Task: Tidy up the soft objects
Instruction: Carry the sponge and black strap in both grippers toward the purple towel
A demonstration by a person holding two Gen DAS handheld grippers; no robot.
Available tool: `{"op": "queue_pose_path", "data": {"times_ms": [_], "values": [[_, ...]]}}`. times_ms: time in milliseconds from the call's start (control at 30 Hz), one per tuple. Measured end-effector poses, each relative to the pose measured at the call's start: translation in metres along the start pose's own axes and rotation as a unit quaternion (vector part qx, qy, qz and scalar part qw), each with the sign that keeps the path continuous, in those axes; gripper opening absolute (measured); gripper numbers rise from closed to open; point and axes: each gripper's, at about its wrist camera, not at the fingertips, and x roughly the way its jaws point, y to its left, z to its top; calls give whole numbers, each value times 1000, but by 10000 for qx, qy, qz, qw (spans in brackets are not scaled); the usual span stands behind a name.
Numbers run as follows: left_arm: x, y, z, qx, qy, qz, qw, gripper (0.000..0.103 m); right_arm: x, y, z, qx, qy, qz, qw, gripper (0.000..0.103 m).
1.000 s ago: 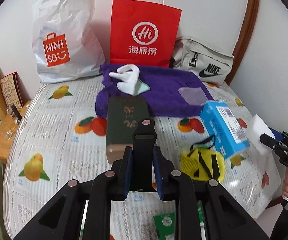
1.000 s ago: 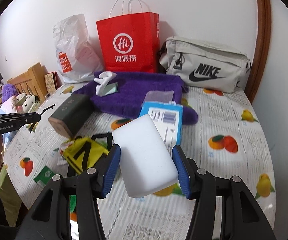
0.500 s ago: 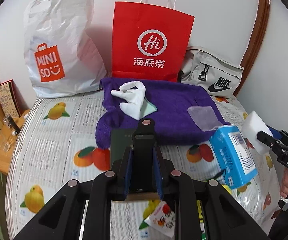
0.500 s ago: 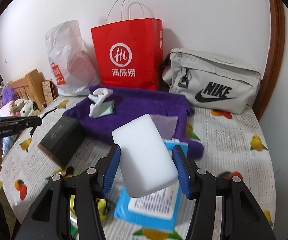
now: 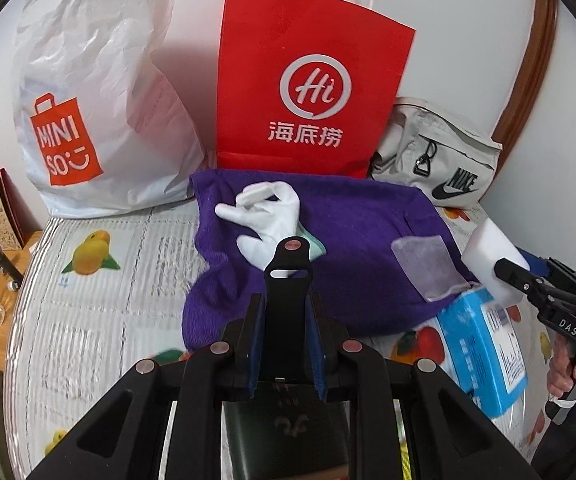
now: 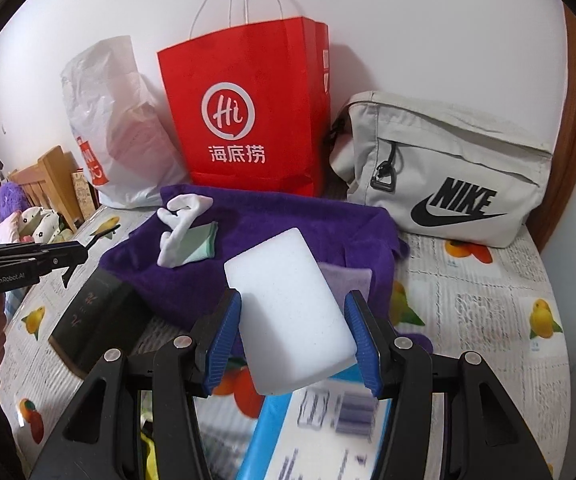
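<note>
My left gripper (image 5: 286,304) is shut on a black strap (image 5: 289,268) with a red dot at its tip, held over the near edge of a purple towel (image 5: 352,216). A white glove (image 5: 268,216) lies on the towel just beyond the strap, and a pale lilac cloth (image 5: 424,264) lies to its right. My right gripper (image 6: 294,300) is shut on a white sponge (image 6: 288,312), held above the towel's (image 6: 272,216) near right part. In the right wrist view the glove (image 6: 180,220) rests on a folded green cloth (image 6: 200,244).
Against the wall stand a white Miniso bag (image 5: 88,120), a red paper bag (image 5: 308,92) and a grey Nike bag (image 6: 448,172). A blue box (image 5: 484,348) and a dark green box (image 6: 100,320) lie on the fruit-print cover (image 6: 488,304). A wooden headboard (image 6: 48,176) stands at the left.
Both grippers have moved forward over the bed toward the purple towel and the bags, each keeping its object. The dark box and blue box have slid under them.
</note>
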Motion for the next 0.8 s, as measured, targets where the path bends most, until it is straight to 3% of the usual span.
{"op": "queue_pose_path", "data": {"times_ms": [400, 800], "values": [[44, 21, 34, -248, 182, 99, 9995, 20, 49, -20, 21, 59, 299, -105, 9995, 54], [86, 26, 43, -464, 486, 31, 9977, 20, 89, -37, 18, 233, 809, -43, 9964, 54]]}}
